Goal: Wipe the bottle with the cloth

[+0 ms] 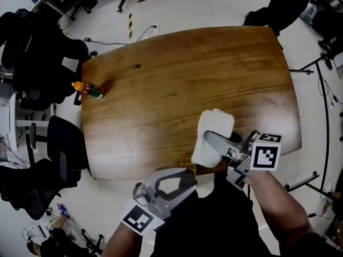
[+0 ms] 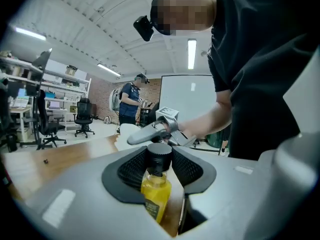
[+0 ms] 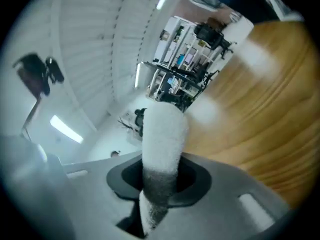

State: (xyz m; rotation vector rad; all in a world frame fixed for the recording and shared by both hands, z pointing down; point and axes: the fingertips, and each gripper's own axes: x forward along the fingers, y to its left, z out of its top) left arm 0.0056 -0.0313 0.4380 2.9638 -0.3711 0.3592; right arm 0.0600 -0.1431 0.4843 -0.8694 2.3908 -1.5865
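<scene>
- The left gripper (image 2: 160,168) has its fingers pinching the bottle (image 2: 156,196) near its capped top, over the near edge of the surface (image 1: 187,74).
- The right gripper (image 3: 161,181) has its fingers clamped on the folded cloth (image 3: 162,134).
- The bottle's long axis runs out along the left fingers, with the cap toward the cloth just beyond it. The right hand looks best placed to close that gap.

A rounded wooden desk (image 1: 177,90) stands on a pale, glossy floor (image 1: 214,7), with black office chairs (image 1: 67,146) at its left side. Long lamps (image 2: 192,54) shine on the white ribbed ceiling (image 2: 100,24), and shelves (image 2: 60,84) stand along the far wall
</scene>
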